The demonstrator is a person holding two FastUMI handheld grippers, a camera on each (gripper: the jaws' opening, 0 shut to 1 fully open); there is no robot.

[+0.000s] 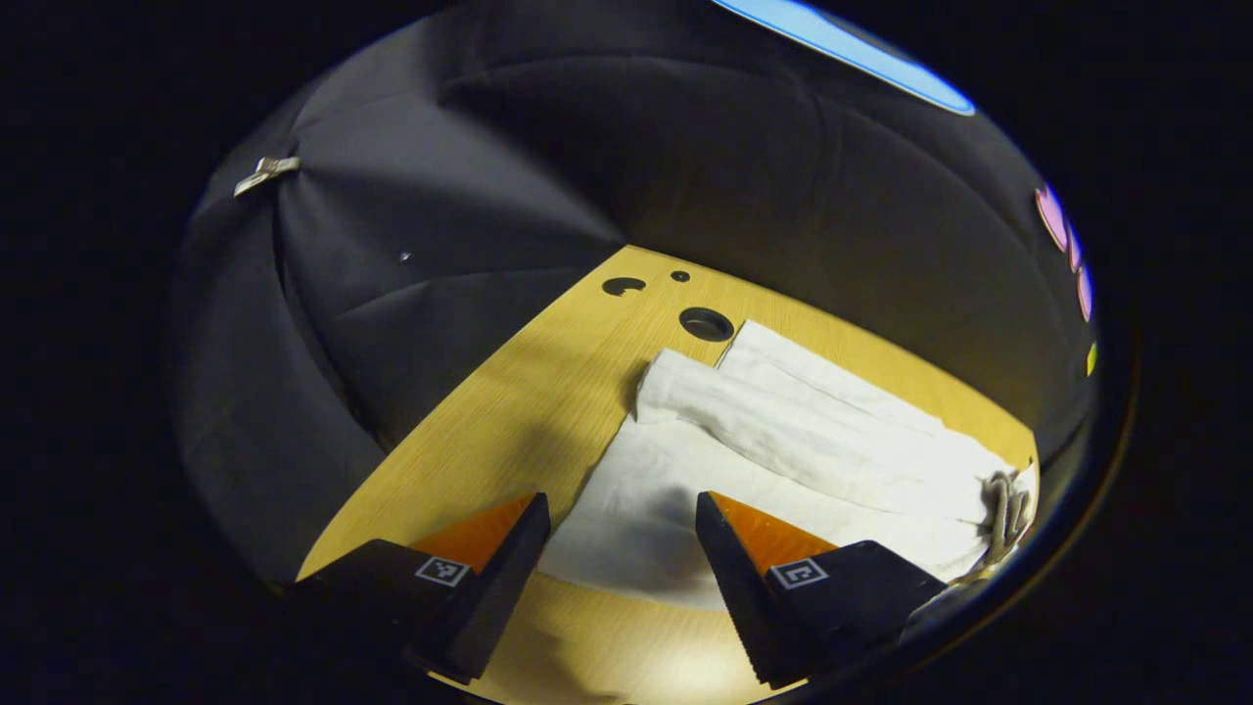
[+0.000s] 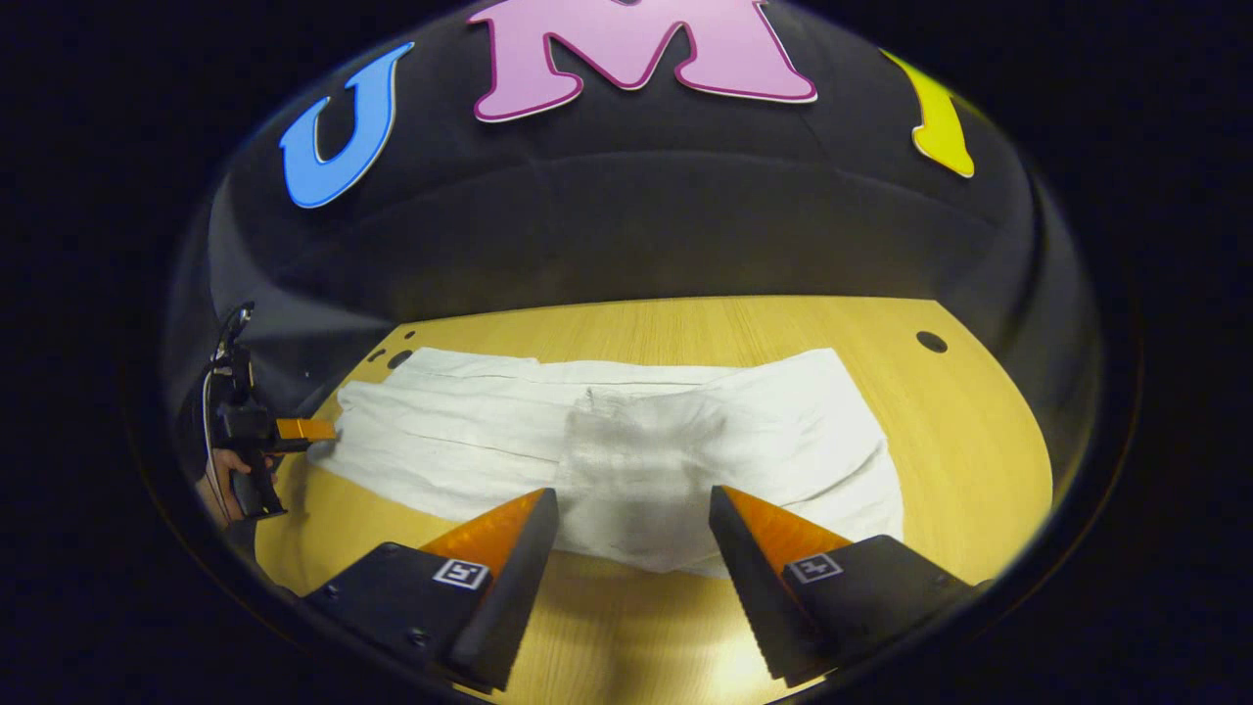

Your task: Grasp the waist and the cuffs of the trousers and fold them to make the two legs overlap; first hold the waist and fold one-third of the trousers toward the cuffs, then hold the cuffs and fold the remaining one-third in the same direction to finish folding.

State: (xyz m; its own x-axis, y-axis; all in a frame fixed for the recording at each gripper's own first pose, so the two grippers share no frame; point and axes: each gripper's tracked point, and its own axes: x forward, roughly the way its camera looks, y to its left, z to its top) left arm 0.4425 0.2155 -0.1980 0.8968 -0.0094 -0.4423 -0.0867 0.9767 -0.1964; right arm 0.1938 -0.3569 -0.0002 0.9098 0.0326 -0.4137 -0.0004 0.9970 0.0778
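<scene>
Both my tongs gaping, holding nothing.
White trousers (image 2: 626,431) flat on table (image 2: 979,441), just ahead of left tongs (image 1: 619,548) and right tongs (image 2: 634,548).

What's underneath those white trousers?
The white trousers lie flat on a light wooden table, whose bare top shows all round them. Whatever the cloth covers cannot be seen.

surface: wooden table (image 2: 979,441), round holes near far corners | on it: white trousers (image 2: 470,441) lying flat, centre of frame
</scene>
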